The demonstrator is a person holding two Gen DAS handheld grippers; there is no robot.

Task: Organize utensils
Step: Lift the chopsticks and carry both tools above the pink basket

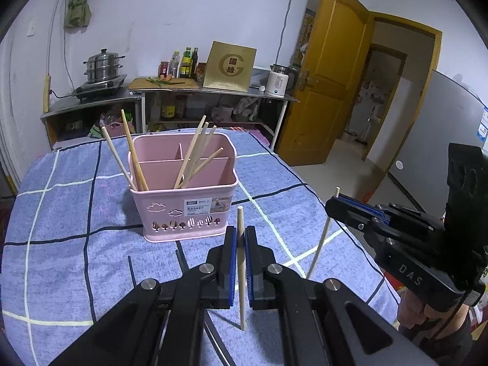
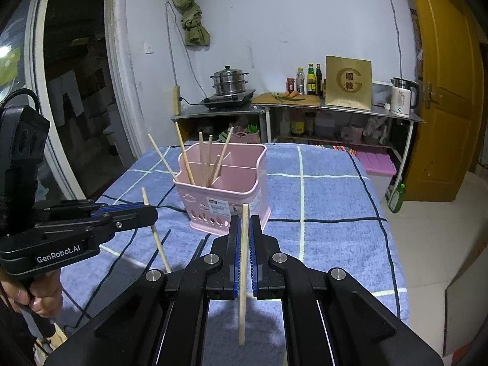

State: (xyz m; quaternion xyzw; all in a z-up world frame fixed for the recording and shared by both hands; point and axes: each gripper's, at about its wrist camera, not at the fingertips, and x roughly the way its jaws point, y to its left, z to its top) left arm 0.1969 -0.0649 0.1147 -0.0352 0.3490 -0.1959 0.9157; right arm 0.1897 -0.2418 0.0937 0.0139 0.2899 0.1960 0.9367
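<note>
1. The pink basket (image 1: 183, 189) stands on the blue checked cloth (image 1: 61, 213) and serves as the landmark; 6 wooden chopsticks (image 1: 195, 155) lean in its front compartment, 2 at its left end and 4 toward the middle.
2. The left gripper (image 1: 241, 244) hovers in front of the basket, its blue pads pressed onto 1 wooden chopstick (image 1: 241, 268) held nearly upright.
3. The right gripper (image 2: 244, 241) sits in front of the basket and to its right, likewise pinching a second chopstick (image 2: 243, 274) upright.
4. At least 2 dark chopsticks (image 1: 131, 270) lie flat on the cloth in front of the basket, near the left gripper.
5. Judged from this, the step in hand is carrying both held sticks to the basket.
6. The next move calls for lifting each lower tip above the rim, lining it over the front compartment, then spreading the fingers.
</note>
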